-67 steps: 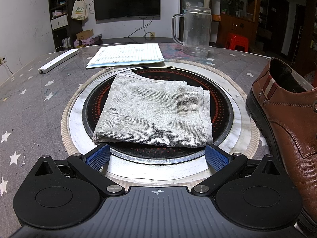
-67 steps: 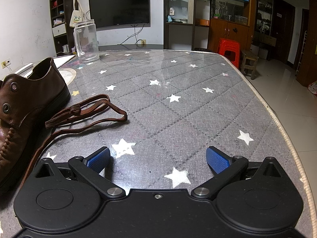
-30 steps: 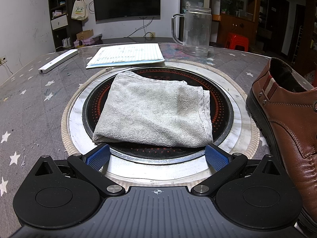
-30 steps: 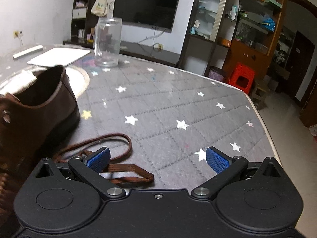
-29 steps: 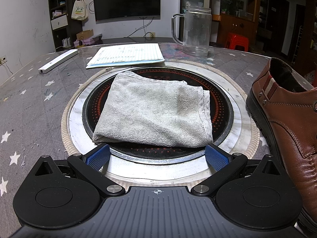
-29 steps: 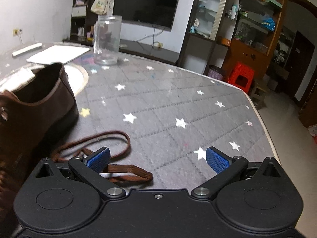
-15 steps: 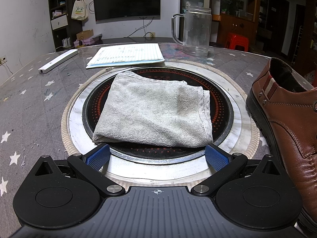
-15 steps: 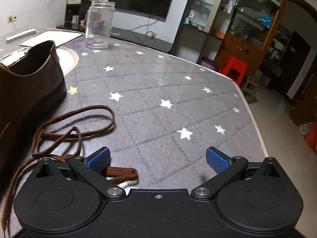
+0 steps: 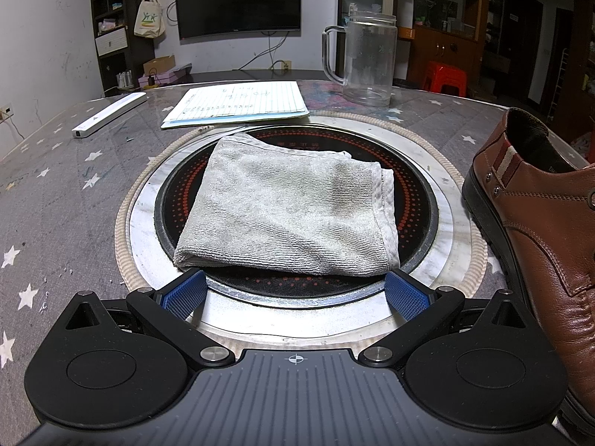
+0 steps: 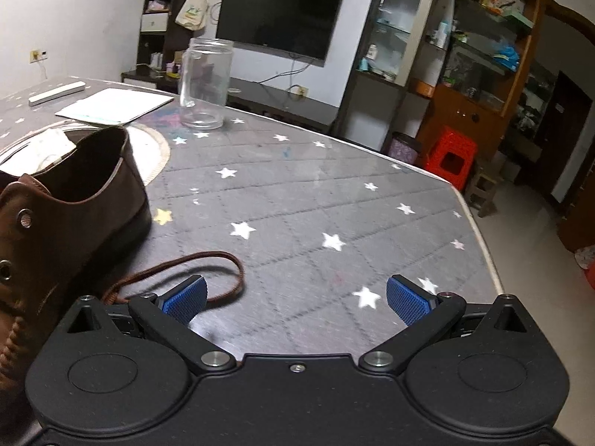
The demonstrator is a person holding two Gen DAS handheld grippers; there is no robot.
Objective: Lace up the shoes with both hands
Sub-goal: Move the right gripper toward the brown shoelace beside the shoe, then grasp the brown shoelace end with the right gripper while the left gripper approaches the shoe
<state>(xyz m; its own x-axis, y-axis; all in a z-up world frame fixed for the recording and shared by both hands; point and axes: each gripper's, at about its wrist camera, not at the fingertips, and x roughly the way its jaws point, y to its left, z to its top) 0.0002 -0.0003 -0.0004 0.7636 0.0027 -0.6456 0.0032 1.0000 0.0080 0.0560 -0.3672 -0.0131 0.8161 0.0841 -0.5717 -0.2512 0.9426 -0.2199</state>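
Right wrist view: right gripper spread, lace loop lower left beside shoe; left gripper spread over towel. Risk: closing misses the thin lace.

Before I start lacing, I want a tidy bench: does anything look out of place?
Yes. The shoe has empty eyelets, and its lace lies loose on the table beside it. A grey towel sits on the round cooktop.

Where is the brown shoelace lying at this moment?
In the right wrist view the shoelace lies loose on the star-patterned table, low on the left, just right of the brown shoe and curling past the open right gripper's left finger.
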